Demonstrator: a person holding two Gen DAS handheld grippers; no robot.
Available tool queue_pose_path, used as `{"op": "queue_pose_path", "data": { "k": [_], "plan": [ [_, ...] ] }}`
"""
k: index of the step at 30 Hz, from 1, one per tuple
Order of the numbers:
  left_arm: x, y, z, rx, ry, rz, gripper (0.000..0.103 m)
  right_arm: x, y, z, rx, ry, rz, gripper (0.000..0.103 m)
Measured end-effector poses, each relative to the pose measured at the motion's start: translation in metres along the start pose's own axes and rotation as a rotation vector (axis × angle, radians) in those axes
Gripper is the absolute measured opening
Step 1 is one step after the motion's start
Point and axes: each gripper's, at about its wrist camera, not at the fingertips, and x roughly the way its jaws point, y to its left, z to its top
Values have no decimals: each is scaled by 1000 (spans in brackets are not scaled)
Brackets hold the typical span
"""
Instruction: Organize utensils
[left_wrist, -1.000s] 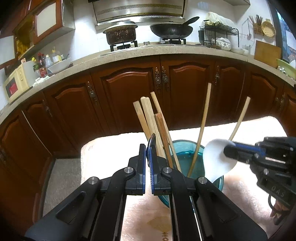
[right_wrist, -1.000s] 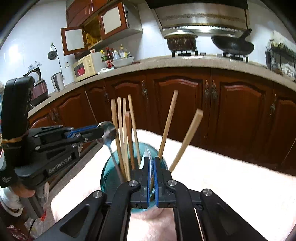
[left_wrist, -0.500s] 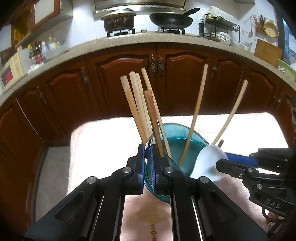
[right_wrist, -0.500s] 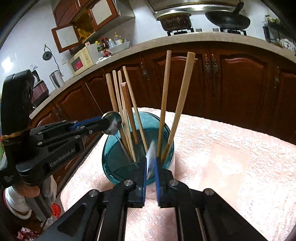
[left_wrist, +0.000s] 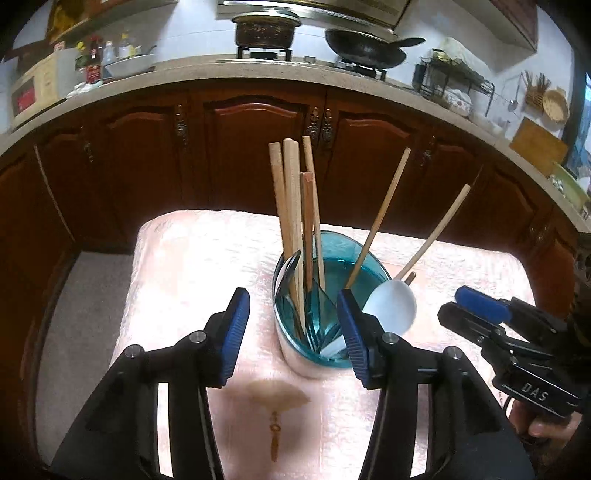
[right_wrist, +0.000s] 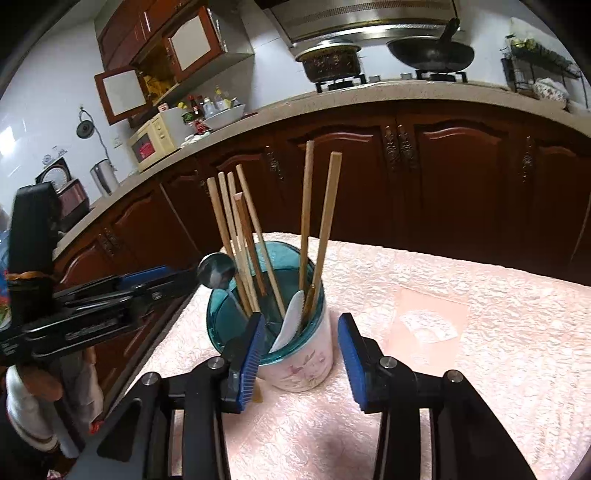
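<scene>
A teal-rimmed utensil holder (left_wrist: 334, 295) stands on the pink cloth; it also shows in the right wrist view (right_wrist: 295, 350). It holds several wooden chopsticks (left_wrist: 291, 206), a white spoon (left_wrist: 389, 304) and a metal spoon (right_wrist: 216, 271). My left gripper (left_wrist: 293, 328) is open and empty, just in front of the holder. My right gripper (right_wrist: 301, 350) is open and empty, its fingers either side of the holder's base. The right gripper also shows in the left wrist view (left_wrist: 476, 306), to the holder's right.
A pink cloth (right_wrist: 461, 314) covers the table (left_wrist: 192, 266). Dark wooden cabinets (left_wrist: 258, 147) and a countertop with a pot (left_wrist: 264, 31), a wok (left_wrist: 365, 51) and a microwave (right_wrist: 153, 142) stand behind.
Both grippers have opened and let go of their spoons, which now rest in the holder. Both grippers have drawn back a little.
</scene>
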Motion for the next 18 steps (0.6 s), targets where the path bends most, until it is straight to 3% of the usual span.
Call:
{"op": "queue_pose_path", "data": {
  "k": [5, 15, 18],
  "plan": [
    [-11, 0, -9, -39, -1, 38, 48, -9, 7, 0, -1, -13, -67, 45],
    [-26, -10, -23, -30, -24, 77, 48, -20, 9, -5, 42, -1, -114, 45],
    [-30, -12, -25, -31, -35, 87, 48, -26, 10, -4, 49, -11, -126, 50]
  ]
}}
